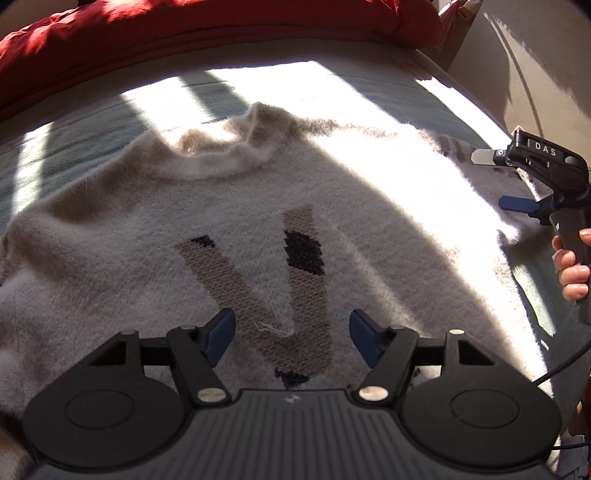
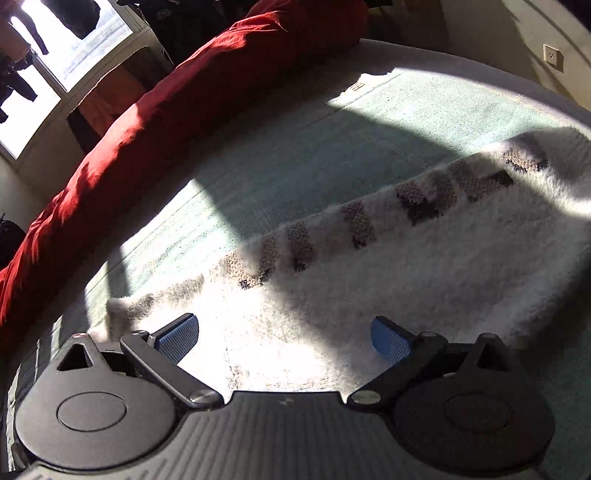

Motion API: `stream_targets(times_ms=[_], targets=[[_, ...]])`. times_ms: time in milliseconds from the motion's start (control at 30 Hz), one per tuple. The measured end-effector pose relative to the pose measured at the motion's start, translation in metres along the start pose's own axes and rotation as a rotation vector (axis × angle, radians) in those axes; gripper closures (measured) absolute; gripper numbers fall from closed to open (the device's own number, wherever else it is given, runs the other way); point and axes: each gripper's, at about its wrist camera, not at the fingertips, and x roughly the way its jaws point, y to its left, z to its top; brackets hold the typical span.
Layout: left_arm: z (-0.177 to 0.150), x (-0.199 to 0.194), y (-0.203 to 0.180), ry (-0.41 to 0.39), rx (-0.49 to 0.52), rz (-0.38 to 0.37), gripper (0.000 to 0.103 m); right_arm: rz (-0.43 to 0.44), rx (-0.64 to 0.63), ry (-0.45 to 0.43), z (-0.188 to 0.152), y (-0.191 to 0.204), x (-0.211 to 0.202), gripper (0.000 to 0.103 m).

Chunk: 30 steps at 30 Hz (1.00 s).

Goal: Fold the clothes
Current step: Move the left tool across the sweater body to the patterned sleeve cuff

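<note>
A fuzzy cream knitted sweater [image 1: 155, 229] with tan and black blocks on its chest lies spread flat, front up, on a pale green bed cover [image 1: 92, 147]. There is one garment only. Its round collar [image 1: 229, 155] points away from the left wrist camera toward a rumpled red duvet [image 1: 184, 26] along the far edge of the bed, so the body's long axis runs from the near edge toward that duvet. One sleeve [image 2: 424, 206], banded with tan and black patches, stretches out to the right side, roughly across that axis.

The left hand-held gripper [image 1: 291, 334] hovers over the lower chest, its blue-padded fingers [image 1: 221, 332] spread wide with nothing between them. The right hand-held gripper [image 2: 284, 338] is likewise released, its blue pads [image 2: 391, 343] apart above the sunlit knit near the sleeve. In the left view the right hand-held gripper sits at the sweater's right edge, held by a hand [image 1: 572, 266]. Strong sunlight and curved shadows cross the bed.
</note>
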Motion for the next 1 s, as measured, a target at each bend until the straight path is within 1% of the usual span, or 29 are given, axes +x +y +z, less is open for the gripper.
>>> stream_targets(times_ms=[67,133,167,233,333,367,400,467,533,600,700,733,833,867,933,1000], targets=[[-0.006,0.003,-0.002,0.012,-0.007,0.004,0.034,-0.002,0.017,-0.017,0.001,-0.013,0.0,0.002],[-0.013,0.002,-0.002,0.014,-0.009,0.011,0.034,-0.024,0.03,-0.047,0.006,-0.03,-0.008,0.002],[-0.017,0.0,-0.001,0.013,-0.007,0.015,0.034,-0.046,0.032,-0.058,0.008,-0.039,-0.011,0.002],[-0.024,-0.003,0.002,0.019,-0.011,0.023,0.034,-0.128,0.025,-0.061,0.013,-0.057,-0.015,0.002],[-0.037,-0.01,0.011,0.047,-0.038,0.039,0.034,-0.177,0.066,-0.065,0.022,-0.081,-0.025,0.002],[-0.042,-0.013,0.014,0.058,-0.048,0.044,0.034,-0.194,0.076,-0.064,0.025,-0.087,-0.029,0.002],[-0.045,-0.017,0.017,0.065,-0.058,0.049,0.034,-0.204,0.073,-0.055,0.027,-0.083,-0.035,0.002],[-0.047,-0.026,0.017,0.049,-0.072,0.039,0.035,-0.174,0.04,-0.031,0.029,-0.065,-0.046,0.002],[-0.045,-0.034,0.015,0.02,-0.066,0.02,0.035,-0.064,-0.01,-0.003,0.023,-0.035,-0.055,0.0],[-0.041,-0.034,0.01,-0.001,-0.05,0.02,0.034,0.055,-0.082,0.044,0.012,0.001,-0.058,0.0],[-0.04,-0.029,0.01,-0.028,-0.05,0.009,0.034,0.179,-0.209,0.121,-0.02,0.058,-0.046,0.0],[-0.039,-0.027,0.01,-0.037,-0.05,0.005,0.034,0.203,-0.26,0.143,-0.032,0.076,-0.04,0.0],[-0.048,-0.022,0.013,-0.037,-0.041,0.01,0.034,0.151,-0.411,0.197,-0.069,0.115,-0.02,0.0],[-0.053,-0.022,0.015,-0.033,-0.037,0.014,0.034,0.129,-0.457,0.199,-0.08,0.122,-0.016,0.0],[-0.069,-0.027,0.019,-0.028,-0.027,0.027,0.034,0.054,-0.549,0.222,-0.103,0.129,-0.01,0.0],[-0.086,-0.035,0.023,-0.016,-0.035,0.024,0.034,-0.02,-0.626,0.251,-0.123,0.131,-0.006,0.0]])
